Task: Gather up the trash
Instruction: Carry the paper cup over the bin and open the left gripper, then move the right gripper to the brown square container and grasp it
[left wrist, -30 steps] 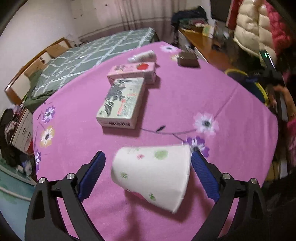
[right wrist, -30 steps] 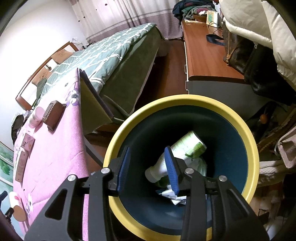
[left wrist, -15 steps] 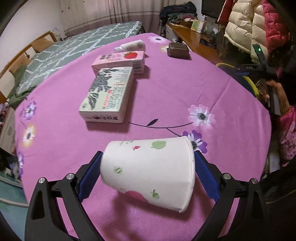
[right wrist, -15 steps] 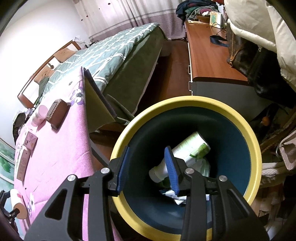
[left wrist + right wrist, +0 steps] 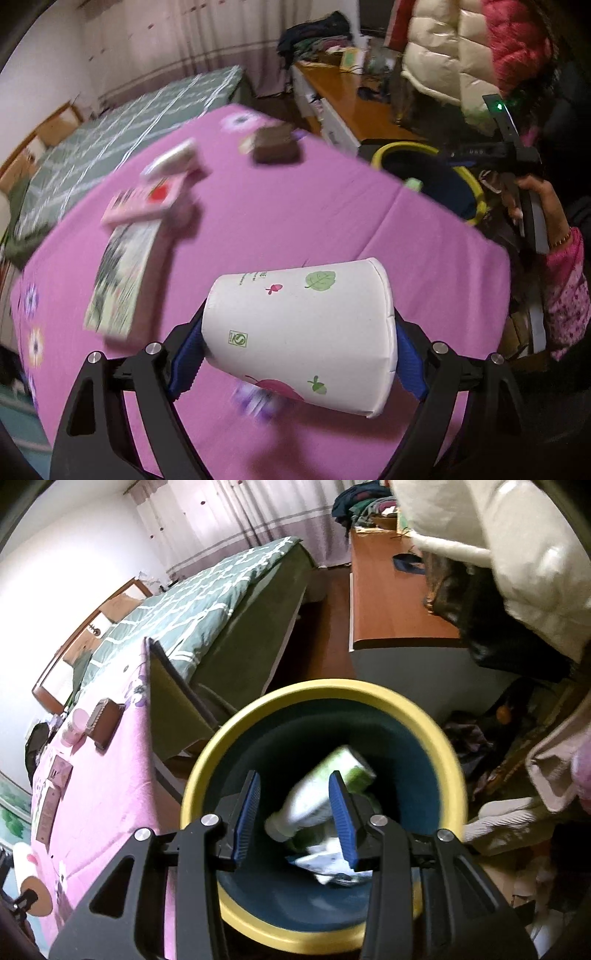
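Observation:
A white paper cup (image 5: 314,314) with leaf prints lies sideways between the blue pads of my left gripper (image 5: 295,354). The jaws are closing and both pads press on the cup, whose wide rim is creased at the right pad. It hangs above the pink flowered tablecloth (image 5: 332,221). Beyond the table's right edge stands a yellow-rimmed dark bin (image 5: 476,192). My right gripper (image 5: 294,782) hovers over the bin (image 5: 332,688), open with nothing between its fingers. Inside lie a white and green bottle (image 5: 317,797) and paper scraps (image 5: 325,864).
On the table sit a green patterned box (image 5: 118,280), a pink box (image 5: 147,199), a white tube (image 5: 173,158) and a brown wallet (image 5: 277,147). A bed (image 5: 207,602) and a wooden desk (image 5: 388,602) stand behind. A person's hand (image 5: 535,195) holds the right gripper.
The left gripper's pads closed onto the cup and carried it off the cloth, the view swinging right toward the bin. The right gripper drifted slightly above the bin.

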Tool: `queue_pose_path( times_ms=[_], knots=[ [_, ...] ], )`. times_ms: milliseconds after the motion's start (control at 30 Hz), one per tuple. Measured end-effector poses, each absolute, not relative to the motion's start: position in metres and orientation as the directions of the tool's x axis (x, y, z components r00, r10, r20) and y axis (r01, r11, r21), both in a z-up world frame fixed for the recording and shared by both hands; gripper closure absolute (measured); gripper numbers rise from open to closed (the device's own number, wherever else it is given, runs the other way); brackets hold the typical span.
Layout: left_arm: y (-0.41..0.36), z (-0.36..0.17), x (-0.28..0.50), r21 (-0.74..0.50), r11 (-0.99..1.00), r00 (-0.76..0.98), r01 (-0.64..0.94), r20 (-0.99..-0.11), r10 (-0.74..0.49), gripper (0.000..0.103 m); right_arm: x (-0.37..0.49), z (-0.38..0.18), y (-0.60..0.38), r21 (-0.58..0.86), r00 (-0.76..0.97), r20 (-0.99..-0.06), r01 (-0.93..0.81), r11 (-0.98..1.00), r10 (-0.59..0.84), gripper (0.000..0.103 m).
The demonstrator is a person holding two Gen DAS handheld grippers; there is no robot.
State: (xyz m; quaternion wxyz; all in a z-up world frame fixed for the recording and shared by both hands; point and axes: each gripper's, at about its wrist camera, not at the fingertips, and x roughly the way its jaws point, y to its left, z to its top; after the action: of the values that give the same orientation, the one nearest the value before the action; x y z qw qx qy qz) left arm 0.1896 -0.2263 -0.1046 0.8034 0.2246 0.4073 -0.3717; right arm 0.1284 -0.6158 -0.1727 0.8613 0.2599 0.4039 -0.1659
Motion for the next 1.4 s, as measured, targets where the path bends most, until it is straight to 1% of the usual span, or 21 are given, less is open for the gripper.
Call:
queue_pose_path(
  times_ms=[100,233,400,500,667,800,833,900,1033,1167,1400],
  knots=[
    [-0.275,-0.100,0.191,0.085,0.589,0.403,0.804,-0.807,-0.433,0.019,0.112,-0.171,-0.626,0.304,0.615,-0.782,0.513,0.803,-0.097,0.066],
    [-0.345,-0.101,0.198,0.072,0.558,0.383,0.827,-0.799,-0.464,0.019,0.095,-0.170,-0.637,0.293,0.610,-0.784,0.531,0.795,-0.118,0.066],
    [-0.428,-0.115,0.195,0.043,0.479,0.310,0.877,-0.812,-0.495,0.019,0.078,-0.167,-0.652,0.275,0.599,-0.787,0.558,0.783,-0.151,0.066],
    [-0.472,-0.126,0.187,0.038,0.428,0.269,0.903,-0.827,-0.493,0.019,0.068,-0.166,-0.660,0.262,0.591,-0.788,0.578,0.773,-0.175,0.066],
    [-0.523,-0.144,0.176,0.022,0.378,0.218,0.925,-0.849,-0.482,0.018,0.053,-0.167,-0.674,0.246,0.571,-0.796,0.609,0.754,-0.202,0.066],
    [-0.542,-0.153,0.173,0.010,0.366,0.195,0.931,-0.859,-0.473,0.018,0.047,-0.168,-0.680,0.243,0.563,-0.799,0.623,0.744,-0.211,0.064],
    [-0.544,-0.155,0.173,0.006,0.367,0.191,0.930,-0.861,-0.471,0.017,0.046,-0.168,-0.681,0.243,0.563,-0.799,0.625,0.742,-0.212,0.062],
    [-0.546,-0.155,0.174,0.002,0.380,0.194,0.925,-0.861,-0.469,0.011,0.045,-0.168,-0.681,0.243,0.562,-0.799,0.628,0.739,-0.215,0.061],
    [-0.528,-0.146,0.177,-0.020,0.415,0.205,0.910,-0.847,-0.490,0.011,0.046,-0.168,-0.676,0.242,0.566,-0.797,0.619,0.747,-0.211,0.061],
    [-0.486,-0.128,0.180,-0.031,0.479,0.251,0.877,-0.821,-0.513,0.011,0.057,-0.165,-0.661,0.236,0.573,-0.795,0.594,0.769,-0.199,0.061],
    [-0.374,-0.103,0.196,-0.069,0.643,0.371,0.763,-0.767,-0.523,0.009,0.087,-0.157,-0.627,0.217,0.584,-0.794,0.530,0.820,-0.168,0.061]
  ],
)
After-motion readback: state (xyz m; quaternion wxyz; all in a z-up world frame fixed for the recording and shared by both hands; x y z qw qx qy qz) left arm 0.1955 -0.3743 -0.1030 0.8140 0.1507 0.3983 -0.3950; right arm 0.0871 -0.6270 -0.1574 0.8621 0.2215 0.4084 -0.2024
